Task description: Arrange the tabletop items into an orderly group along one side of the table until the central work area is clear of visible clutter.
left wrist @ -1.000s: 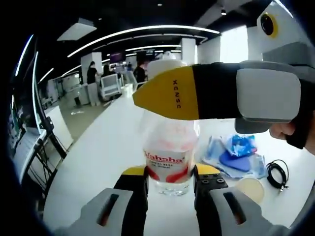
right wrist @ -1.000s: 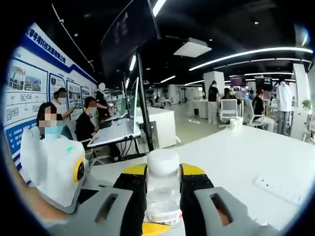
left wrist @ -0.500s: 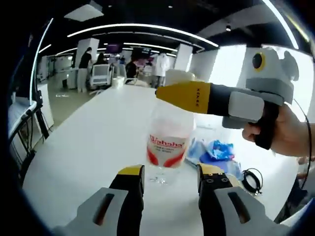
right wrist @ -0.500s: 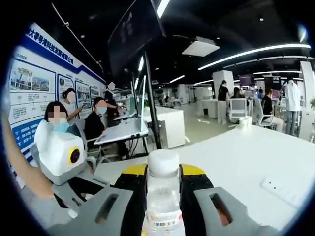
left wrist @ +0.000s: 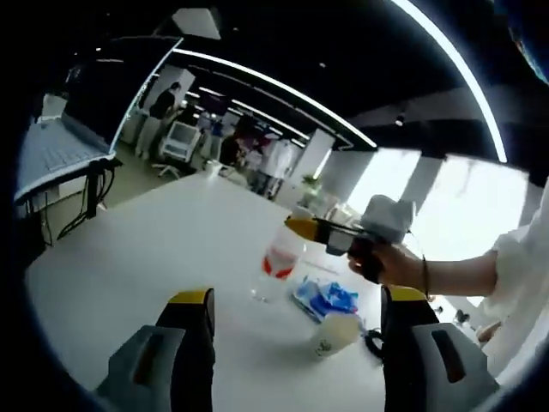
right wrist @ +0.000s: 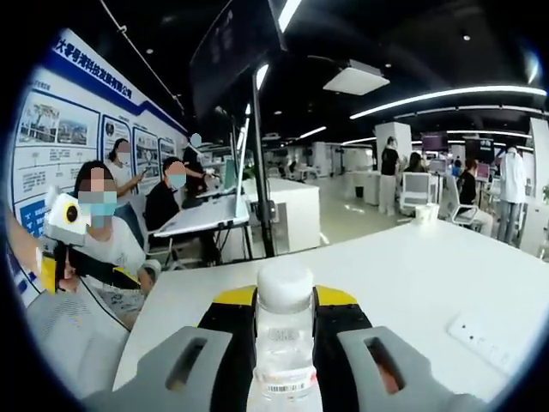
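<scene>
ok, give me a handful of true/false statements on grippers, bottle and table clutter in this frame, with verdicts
1. The right gripper is shut on the bottle. True.
2. The left gripper holds the paper cup. False: its jaws stand wide apart with nothing between them; the cup stands on the table.
3. The bottle carries a red label. True.
4. The bottle has no cap. False: a white cap is on.
5. A blue and white packet lies on the table near the cup. True.
</scene>
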{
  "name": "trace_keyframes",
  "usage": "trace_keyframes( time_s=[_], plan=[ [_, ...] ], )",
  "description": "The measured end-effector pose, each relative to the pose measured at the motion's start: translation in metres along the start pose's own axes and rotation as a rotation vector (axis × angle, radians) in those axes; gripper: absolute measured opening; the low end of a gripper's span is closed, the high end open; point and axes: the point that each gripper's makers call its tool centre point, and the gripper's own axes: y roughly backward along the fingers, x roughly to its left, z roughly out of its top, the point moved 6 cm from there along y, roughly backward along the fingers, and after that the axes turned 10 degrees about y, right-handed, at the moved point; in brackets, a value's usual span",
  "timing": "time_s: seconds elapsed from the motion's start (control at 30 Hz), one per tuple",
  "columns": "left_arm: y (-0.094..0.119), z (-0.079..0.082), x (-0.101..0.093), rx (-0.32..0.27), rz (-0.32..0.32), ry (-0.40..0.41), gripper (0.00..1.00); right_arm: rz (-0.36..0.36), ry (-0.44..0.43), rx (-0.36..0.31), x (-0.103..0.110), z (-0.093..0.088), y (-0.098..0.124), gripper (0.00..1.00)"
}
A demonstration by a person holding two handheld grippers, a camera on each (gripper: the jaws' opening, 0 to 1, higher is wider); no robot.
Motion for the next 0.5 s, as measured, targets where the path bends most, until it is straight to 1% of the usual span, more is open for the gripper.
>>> trace_keyframes(
  time_s=[0.07,0.1,0.17,0.23,0.3,0.5],
  plan=[
    [0.015,0.005,0.0,-0.032,0.002,-0.035,0.88,-0.009,-0.012,-0.004,-0.003,0.0,0.0,0.2],
    [0.022,0.007,0.001,-0.041,0.015,-0.051,0.9,-0.014,-0.016,-0.004,-0.004,-0.001,-0.001,0.2],
    [0.031,0.007,-0.001,-0.031,0.037,-0.086,0.96,-0.019,-0.017,-0.005,-0.006,-0.001,-0.002,0.2],
    [0.037,0.006,-0.001,-0.002,0.053,-0.126,0.97,-0.018,-0.012,-0.001,-0.007,-0.003,-0.004,0.2],
    [0.041,0.001,-0.004,0.031,0.056,-0.161,0.97,-0.021,-0.014,0.0,-0.01,-0.006,-0.006,0.2],
    [0.046,-0.007,-0.008,0.068,0.062,-0.169,0.97,-0.023,-0.005,0.001,-0.011,-0.006,-0.01,0.2]
  ],
)
